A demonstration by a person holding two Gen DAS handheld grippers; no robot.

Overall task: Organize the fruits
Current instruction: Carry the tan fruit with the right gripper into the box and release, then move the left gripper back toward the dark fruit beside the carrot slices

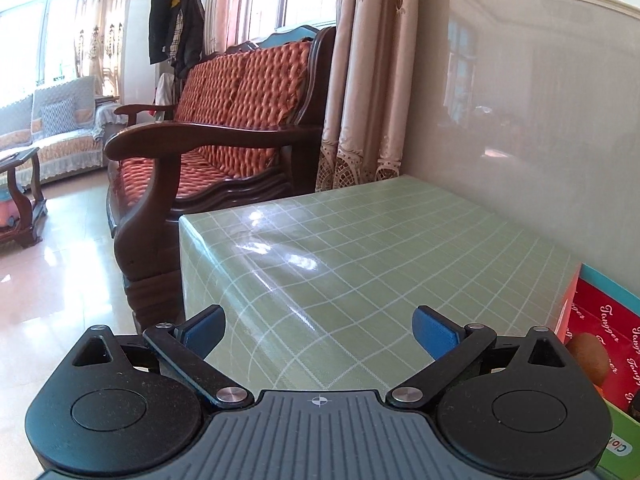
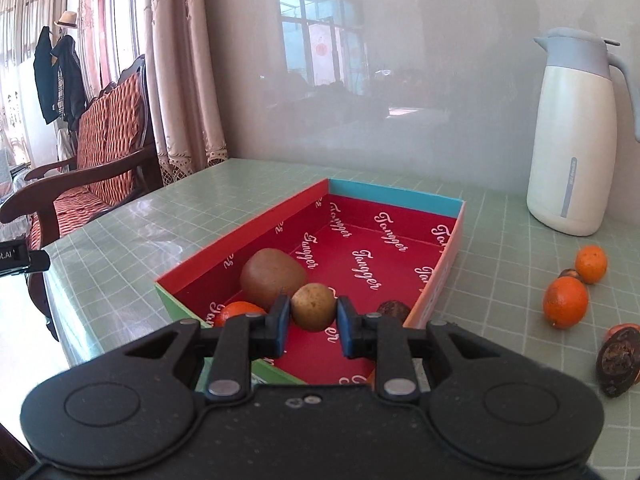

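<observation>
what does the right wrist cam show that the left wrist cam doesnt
Only the right wrist view shows the right gripper closed on a small tan fruit over the red box, a white jug, and loose oranges on the table. Only the left wrist view shows the left gripper, open and empty, over bare tablecloth. Both share the green checked table, the box, the brown kiwi inside it, and the wooden sofa.
</observation>
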